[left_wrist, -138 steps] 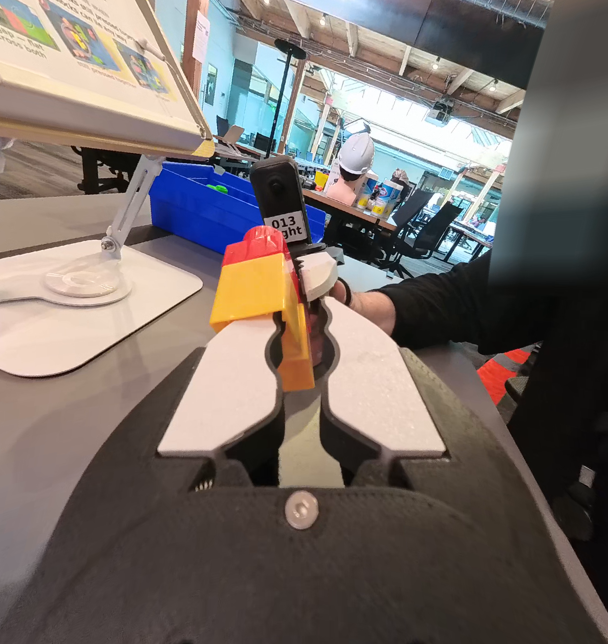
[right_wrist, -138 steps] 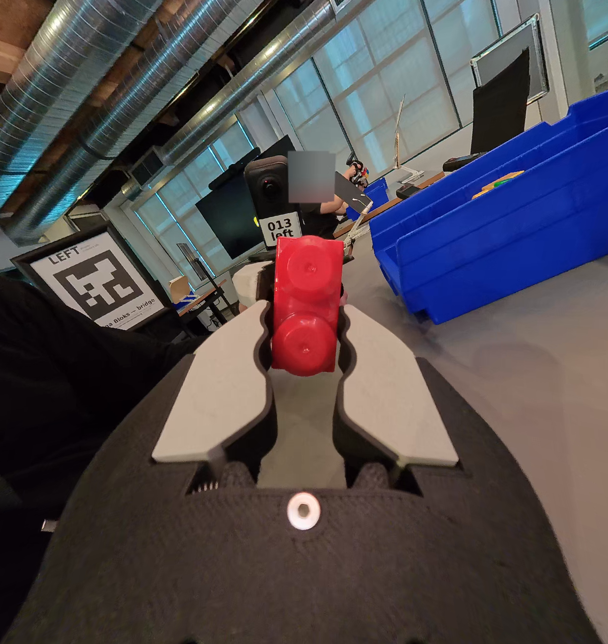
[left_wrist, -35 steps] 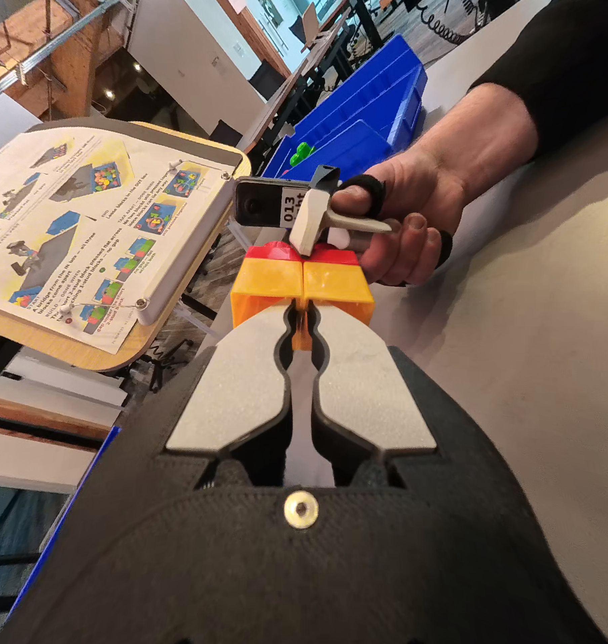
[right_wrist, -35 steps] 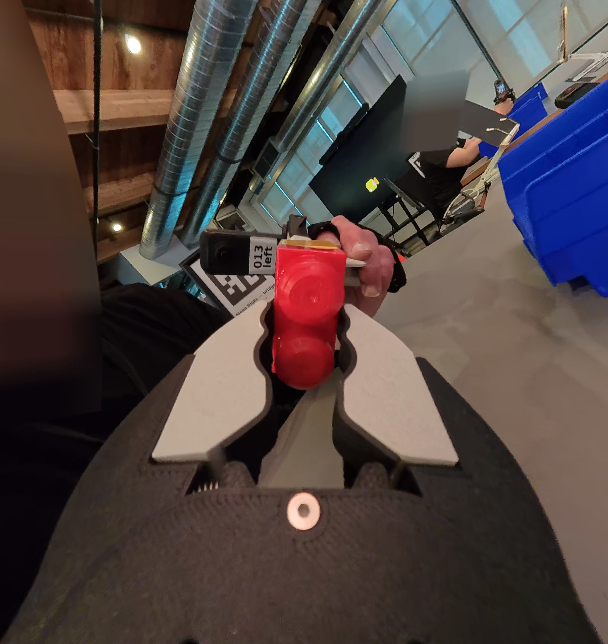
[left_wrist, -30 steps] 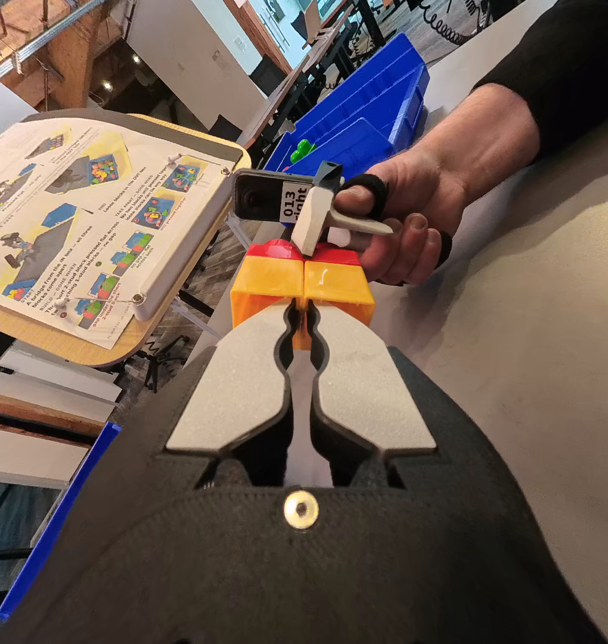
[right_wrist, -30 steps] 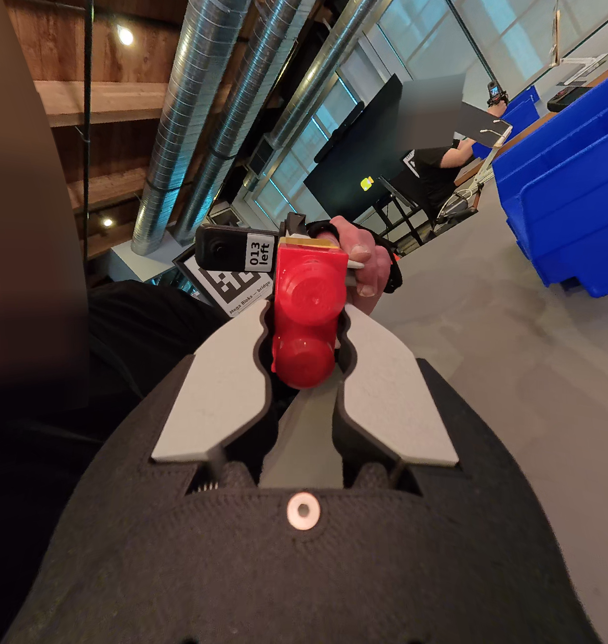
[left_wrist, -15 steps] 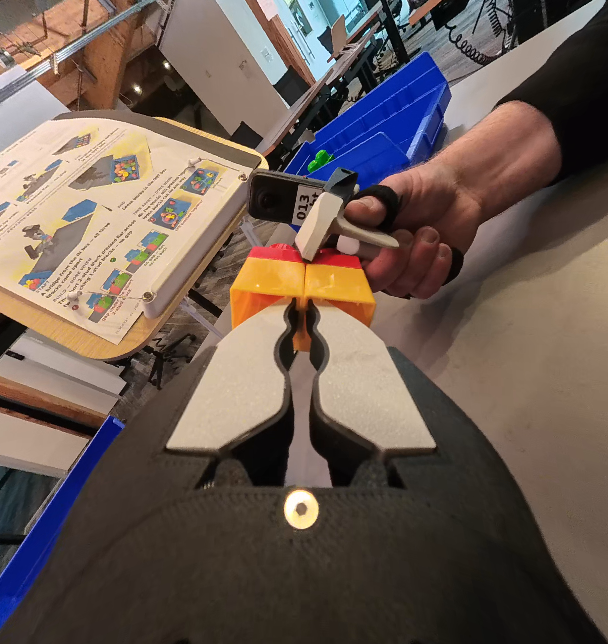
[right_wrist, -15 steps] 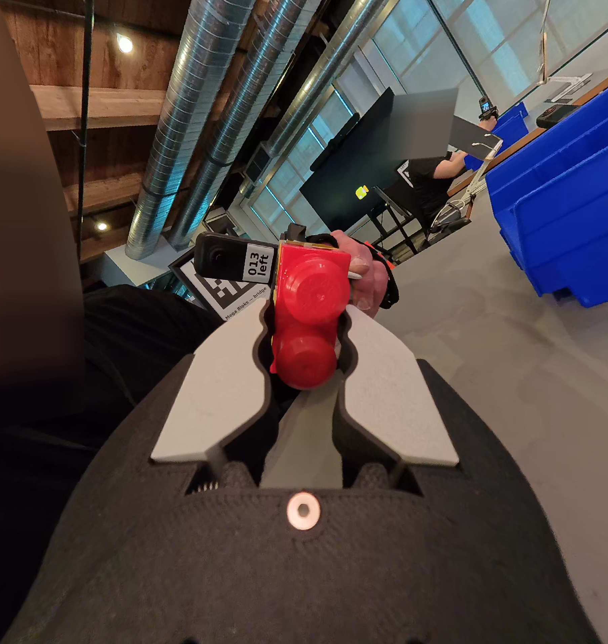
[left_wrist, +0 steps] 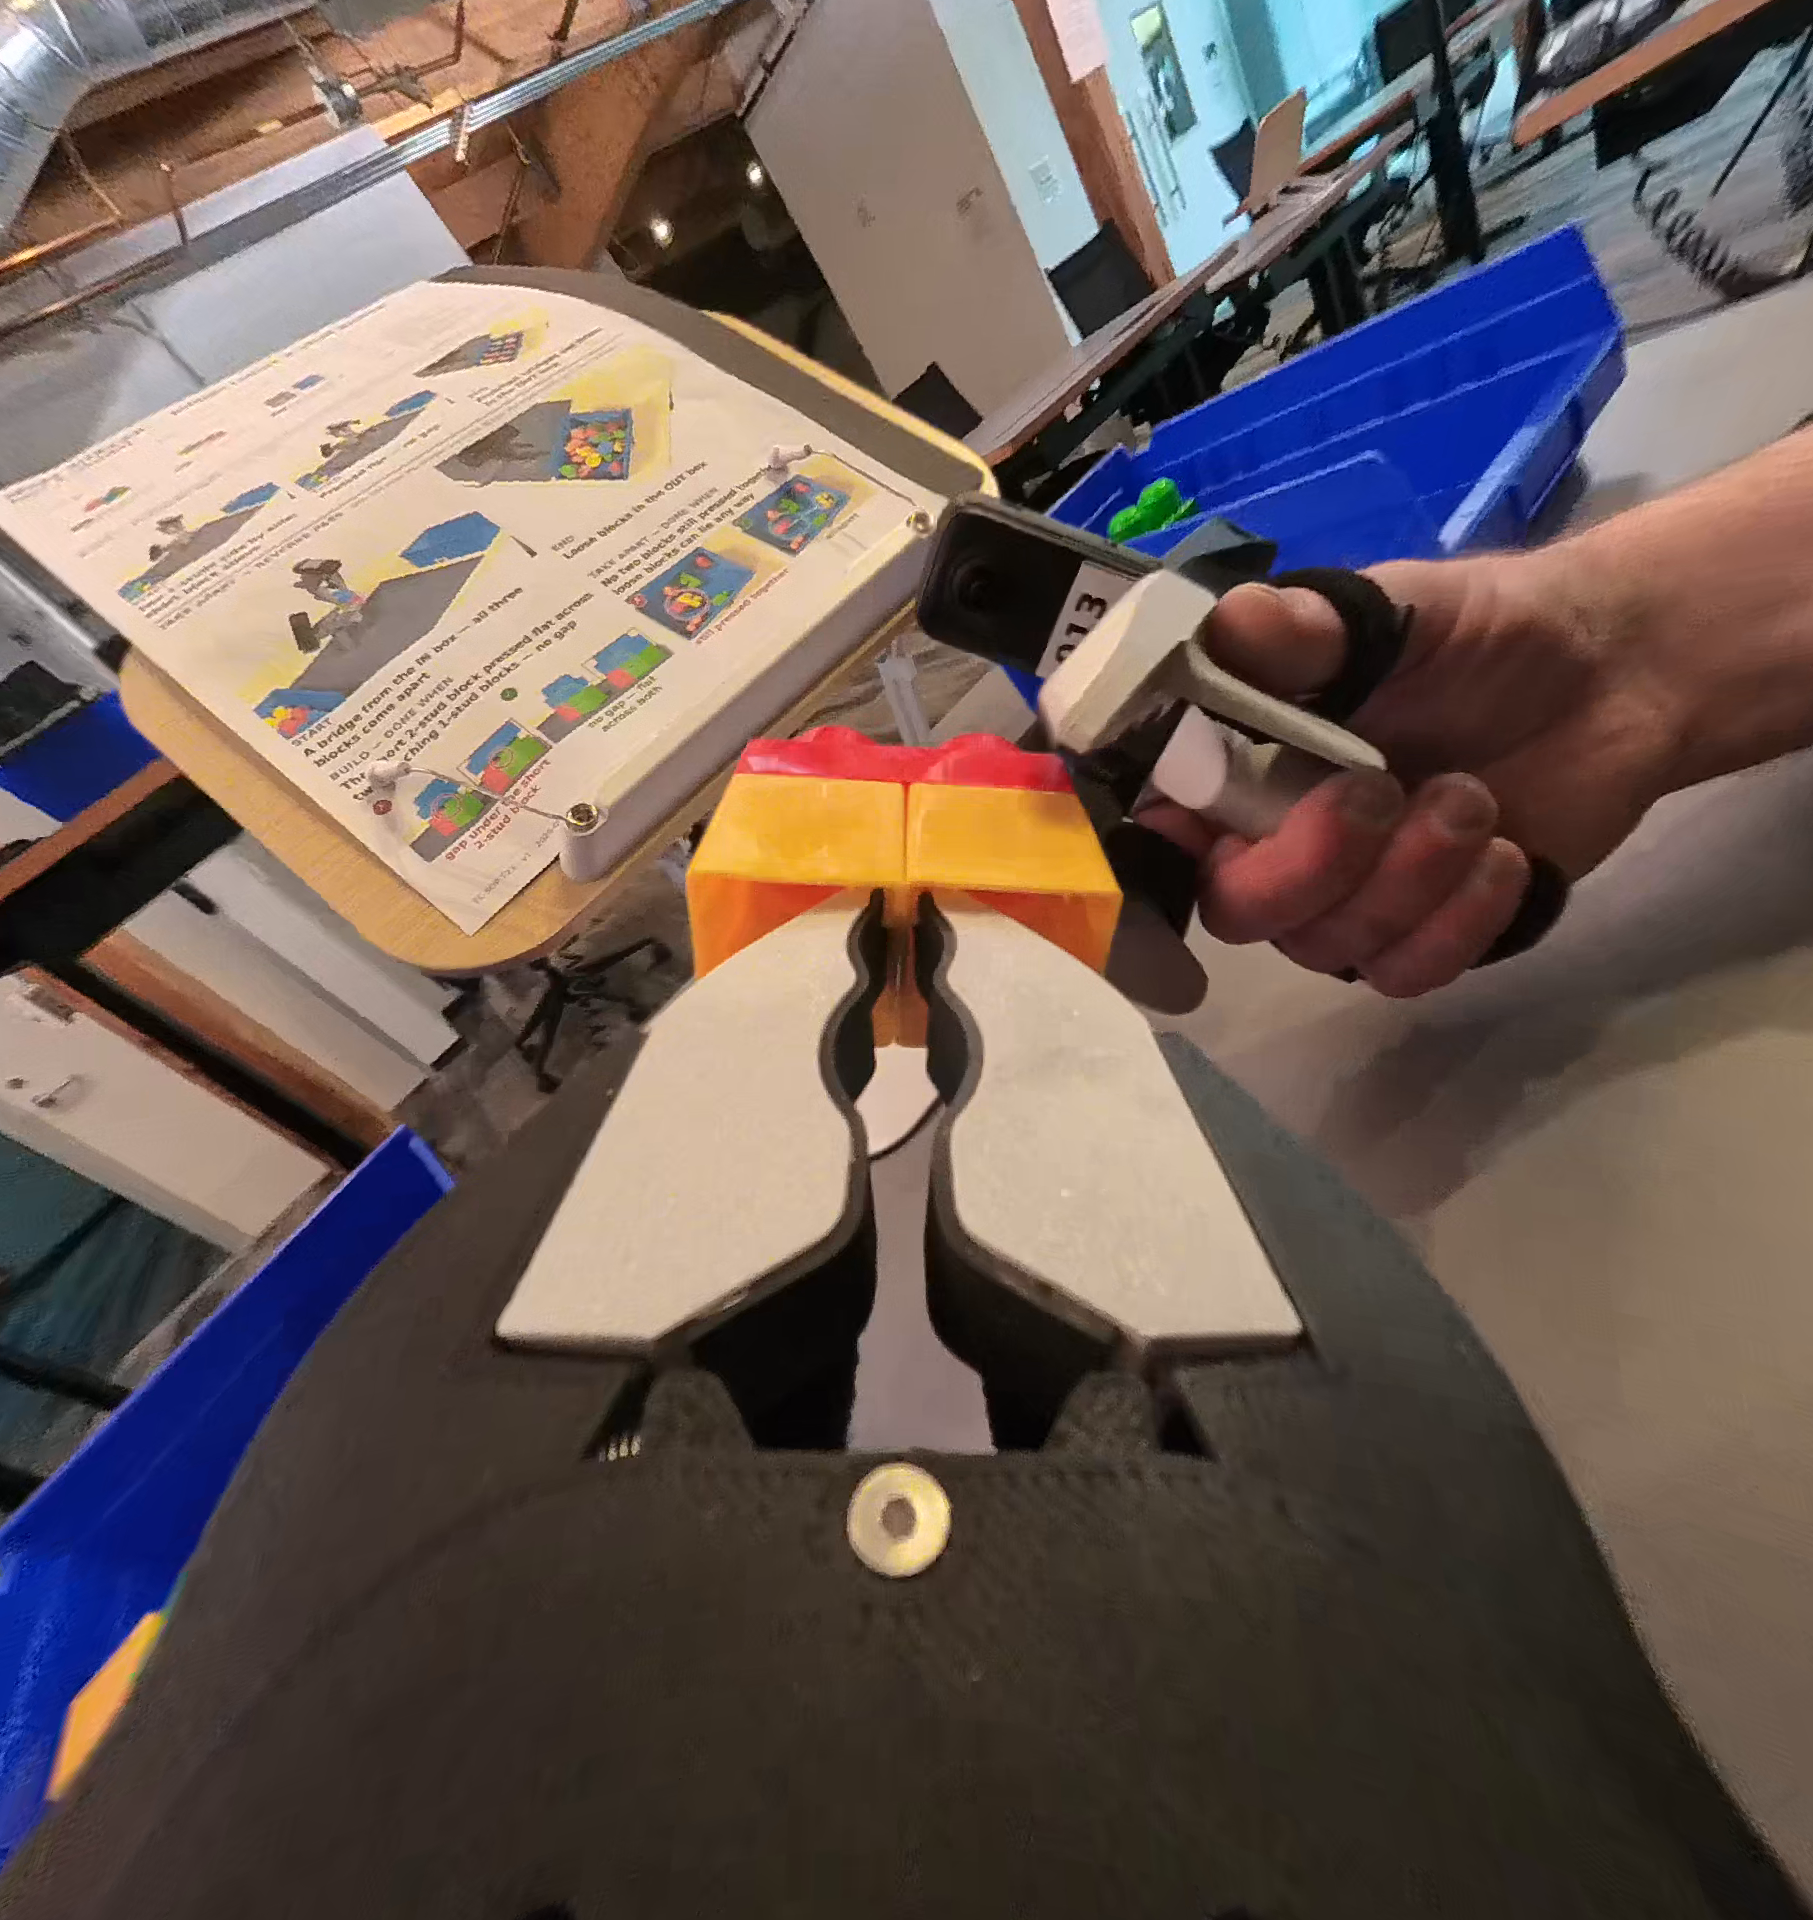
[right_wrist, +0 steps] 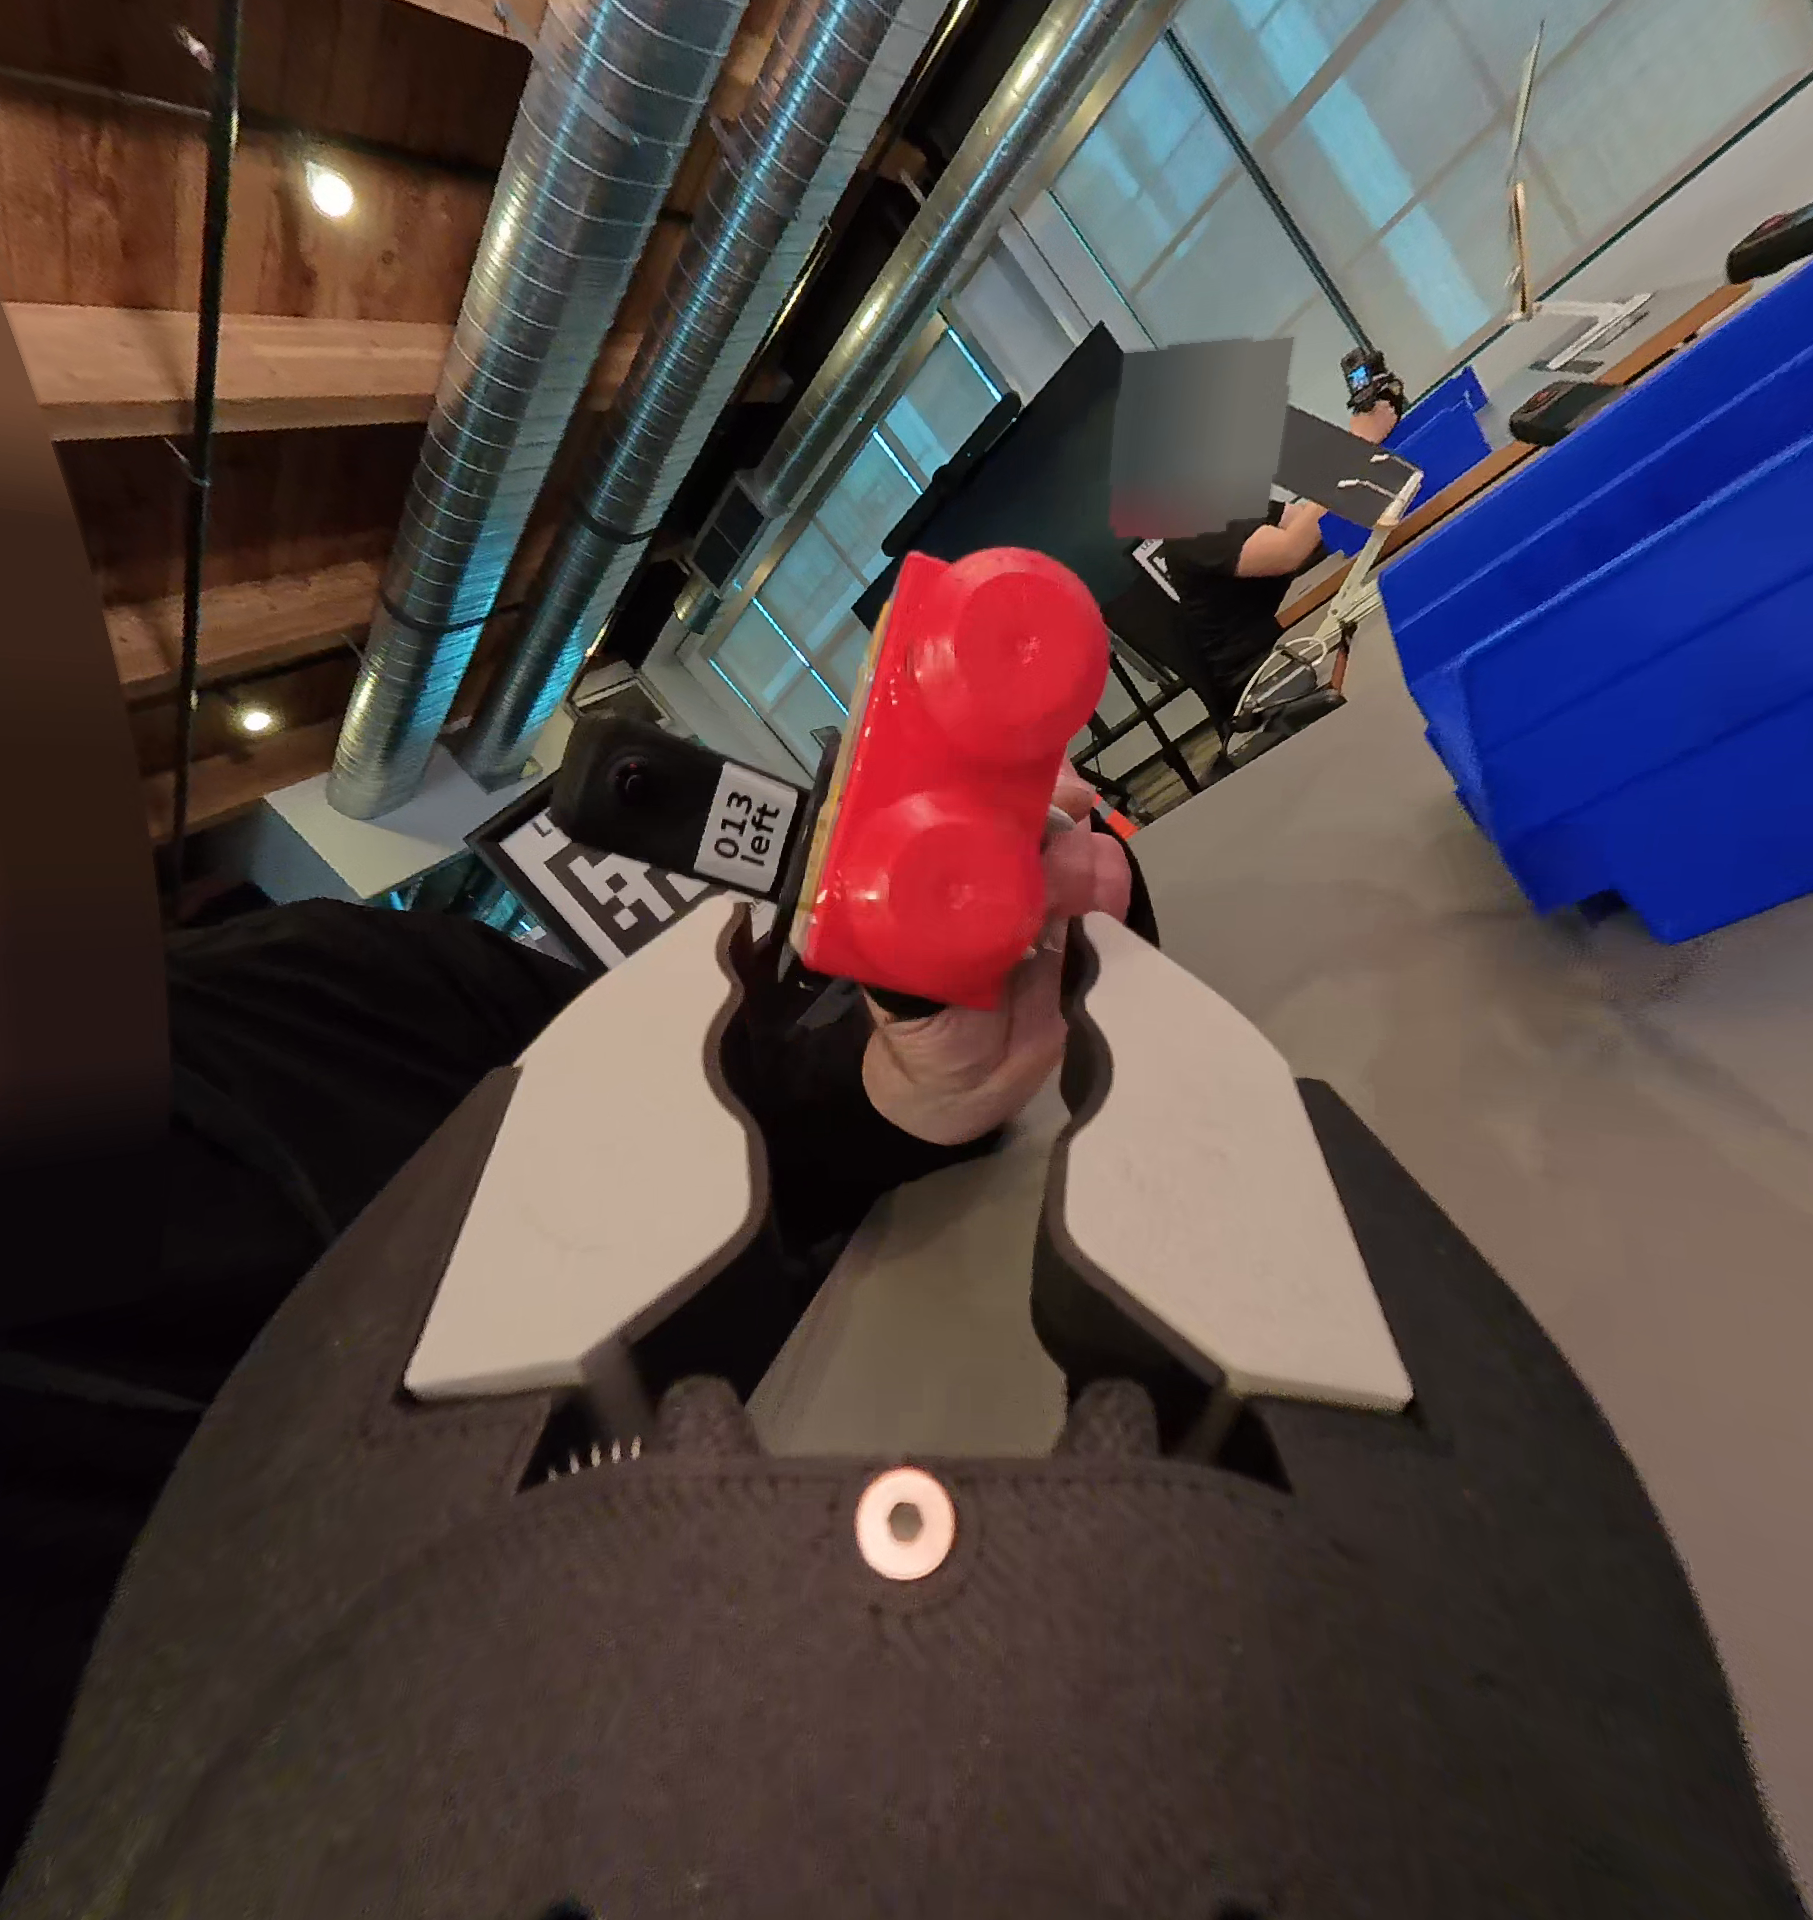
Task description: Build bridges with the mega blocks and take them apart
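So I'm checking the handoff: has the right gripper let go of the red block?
Yes. The right gripper has opened and backed off; the red block now sits beyond its fingertips.

2 yellow blocks, 1 red block, 2 blue bins.

Bright daylight floods through tall windows, with small ceiling lamps glowing. Wide-angle warping bends the edges. Motion blur smears the hand; soft shadows cross the bench.
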The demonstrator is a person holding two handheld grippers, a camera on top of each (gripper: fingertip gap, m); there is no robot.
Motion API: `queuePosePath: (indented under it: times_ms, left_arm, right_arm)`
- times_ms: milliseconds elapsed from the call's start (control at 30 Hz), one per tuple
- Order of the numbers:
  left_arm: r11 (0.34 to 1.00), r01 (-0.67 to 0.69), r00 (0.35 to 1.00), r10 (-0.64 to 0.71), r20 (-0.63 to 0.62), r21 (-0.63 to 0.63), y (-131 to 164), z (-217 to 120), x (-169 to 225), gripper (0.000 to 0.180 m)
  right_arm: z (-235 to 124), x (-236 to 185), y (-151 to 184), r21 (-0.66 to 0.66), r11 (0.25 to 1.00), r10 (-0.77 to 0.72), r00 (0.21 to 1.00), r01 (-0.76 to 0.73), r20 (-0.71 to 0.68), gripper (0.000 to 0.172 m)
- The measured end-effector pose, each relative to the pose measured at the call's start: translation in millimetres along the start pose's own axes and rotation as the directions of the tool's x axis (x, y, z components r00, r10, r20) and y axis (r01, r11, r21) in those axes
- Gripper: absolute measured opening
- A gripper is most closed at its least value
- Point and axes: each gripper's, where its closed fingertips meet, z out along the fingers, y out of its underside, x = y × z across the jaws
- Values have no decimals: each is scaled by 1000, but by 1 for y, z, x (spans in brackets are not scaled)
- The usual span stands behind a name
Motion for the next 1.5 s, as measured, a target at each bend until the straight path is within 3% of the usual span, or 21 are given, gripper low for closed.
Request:
queuePosePath:
  times_ms: [100, 233, 300, 367, 500, 633, 767, 867, 1033, 1233, 1400, 1500]
  left_arm:
    - [999, -44, 999, 45, 5, -23, 0, 7, 10, 5]
    - [998, -53, 999, 52, -11, -34, 4, 9, 10, 6]
    - [999, -51, 996, 50, -74, -11, 1, 6, 14, 18]
    - [1000, -15, 990, 18, -143, 22, -3, -1, 16, 27]
    - [988, 145, 967, -132, -219, 43, -6, -6, 8, 42]
    - [932, 363, 860, -336, -383, -3, -3, -6, 16, 50]
    - [875, 472, 718, -454, -527, -111, 4, -3, 40, 54]
    - [852, 506, 685, -492, -537, -135, 9, -3, 40, 42]
    - [812, 565, 648, -544, -533, -143, 9, -1, 37, 40]
    - [681, 725, 554, -664, -502, -100, 5, 4, 21, 38]
    - [444, 896, 390, -804, -449, -18, 11, 6, -6, 37]
    - [419, 908, 382, -826, -414, 2, 17, 9, -9, 37]
  right_arm:
    - [4, -1, 4, 12, 1000, 20, 1000, -20, 23, 40]
    - [1, 1, 2, 2, 1000, -30, 999, 30, -22, 39]
    - [-2, 1, -2, -2, 998, -57, 998, 57, -38, 39]
    - [-11, 5, -6, -23, 996, -93, 993, 92, -77, 38]
    - [-19, 3, 1, -185, 960, -233, 967, 211, -105, 39]
    - [-20, 0, 20, -375, 877, -357, 930, 300, -92, 39]
    - [-19, 3, 34, -485, 805, -432, 898, 341, -86, 39]
    - [-17, 5, 41, -527, 775, -456, 886, 349, -83, 39]
    - [-17, 7, 38, -536, 767, -476, 873, 354, -105, 39]
    - [-13, 6, 17, -417, 843, -438, 883, 339, -168, 42]
    - [-29, 13, -12, -262, 928, -332, 909, 266, -253, 52]
    - [-32, 12, -18, -229, 943, -297, 921, 241, -253, 52]
